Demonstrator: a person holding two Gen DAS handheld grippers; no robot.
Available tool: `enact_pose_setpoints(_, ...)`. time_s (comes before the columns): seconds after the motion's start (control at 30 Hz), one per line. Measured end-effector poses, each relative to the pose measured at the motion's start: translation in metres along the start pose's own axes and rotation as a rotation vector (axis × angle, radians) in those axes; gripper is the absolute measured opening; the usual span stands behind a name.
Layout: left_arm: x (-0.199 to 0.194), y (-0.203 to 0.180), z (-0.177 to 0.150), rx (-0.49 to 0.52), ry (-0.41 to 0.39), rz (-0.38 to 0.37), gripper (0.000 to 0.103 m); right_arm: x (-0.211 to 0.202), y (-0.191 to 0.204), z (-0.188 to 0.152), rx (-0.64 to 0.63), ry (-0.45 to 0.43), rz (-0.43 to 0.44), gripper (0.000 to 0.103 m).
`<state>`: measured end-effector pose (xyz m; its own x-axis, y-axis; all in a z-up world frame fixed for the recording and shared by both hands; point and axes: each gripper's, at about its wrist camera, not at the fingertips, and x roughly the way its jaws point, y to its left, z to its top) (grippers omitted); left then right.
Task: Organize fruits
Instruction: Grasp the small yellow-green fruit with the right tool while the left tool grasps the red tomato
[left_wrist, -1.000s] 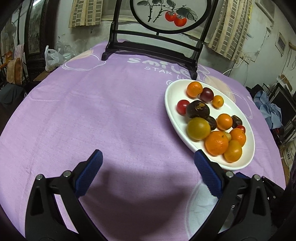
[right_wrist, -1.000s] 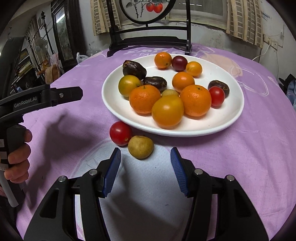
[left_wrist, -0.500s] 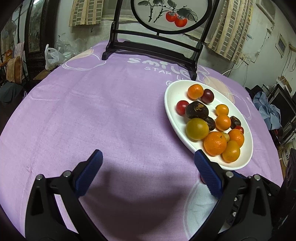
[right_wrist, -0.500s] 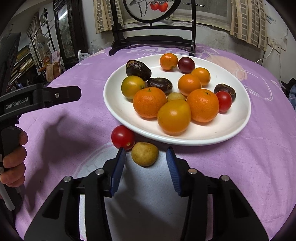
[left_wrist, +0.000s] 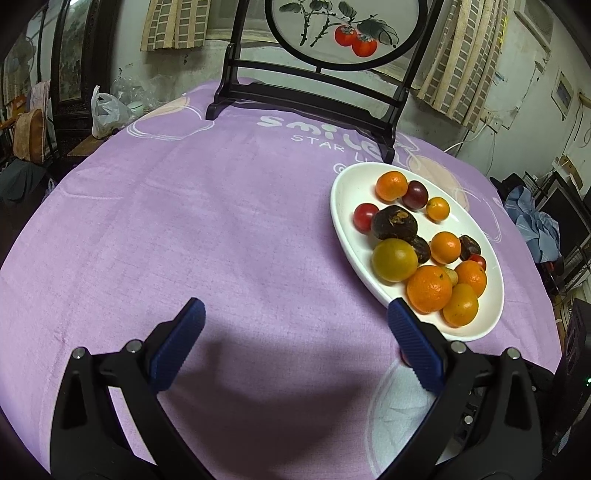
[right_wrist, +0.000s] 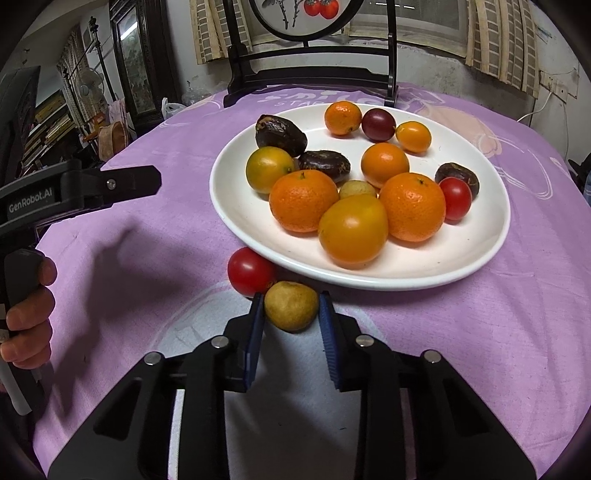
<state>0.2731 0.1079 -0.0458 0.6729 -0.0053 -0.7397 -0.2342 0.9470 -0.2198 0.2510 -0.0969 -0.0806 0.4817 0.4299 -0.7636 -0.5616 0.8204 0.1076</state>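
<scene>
A white plate (right_wrist: 461, 258) on the purple tablecloth (left_wrist: 221, 221) holds several oranges, tomatoes and dark fruits. Just in front of its near rim lie a red tomato (right_wrist: 249, 271) and a small yellow-brown fruit (right_wrist: 291, 308). My right gripper (right_wrist: 291, 298) is closing on that yellow-brown fruit, and both blue pads touch its sides. The tomato sits against the left pad's outer side. My left gripper (left_wrist: 295, 306) hovers open over bare cloth left of the plate (left_wrist: 347, 192), with nothing between its fingers. A hand (right_wrist: 27, 314) holds its handle.
A black wooden stand with a round painted screen (left_wrist: 314, 99) stands at the table's far edge. A white plastic bag (left_wrist: 107, 110) lies beyond the far left edge. Furniture and clutter surround the round table.
The right gripper's jaws have narrowed from wide apart to touching the yellow-brown fruit, and it has edged forward toward the plate. The left gripper has stayed put and open.
</scene>
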Motion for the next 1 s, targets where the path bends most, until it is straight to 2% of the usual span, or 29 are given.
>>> enact_pose_setpoints(0.23, -0.002, -0.005, -0.002, 0.028, -0.005, -0.006, 0.101, -0.029, -0.003, -0.003, 0.007, -0.040, 0.042, 0.029)
enact_pose_setpoints(0.3, -0.002, -0.011, -0.004, 0.065, 0.005, -0.020, 0.101, -0.049, -0.013, -0.001, 0.042, -0.094, 0.041, 0.029)
enact_pose_setpoints(0.47, 0.002, -0.041, -0.018, 0.211, 0.046, -0.100, 0.099, -0.065, -0.038, -0.001, 0.145, -0.132, 0.027, 0.029)
enact_pose_setpoints(0.6, 0.007, -0.072, -0.035, 0.344, 0.064, -0.130, 0.087, -0.065, -0.043, -0.001, 0.177, -0.129, 0.026, 0.029)
enact_pose_setpoints(0.67, 0.010, -0.082, -0.040, 0.377, 0.070, -0.140, 0.082, -0.065, -0.041, -0.002, 0.167, -0.127, 0.022, 0.029)
enact_pose_setpoints(0.8, 0.020, -0.097, -0.046, 0.399, 0.098, -0.171, 0.070, -0.066, -0.037, -0.003, 0.158, -0.126, 0.026, 0.029)
enact_pose_setpoints(1.0, 0.034, -0.106, -0.045, 0.386, 0.115, -0.156, 0.051, -0.068, -0.037, -0.003, 0.160, -0.131, 0.025, 0.029)
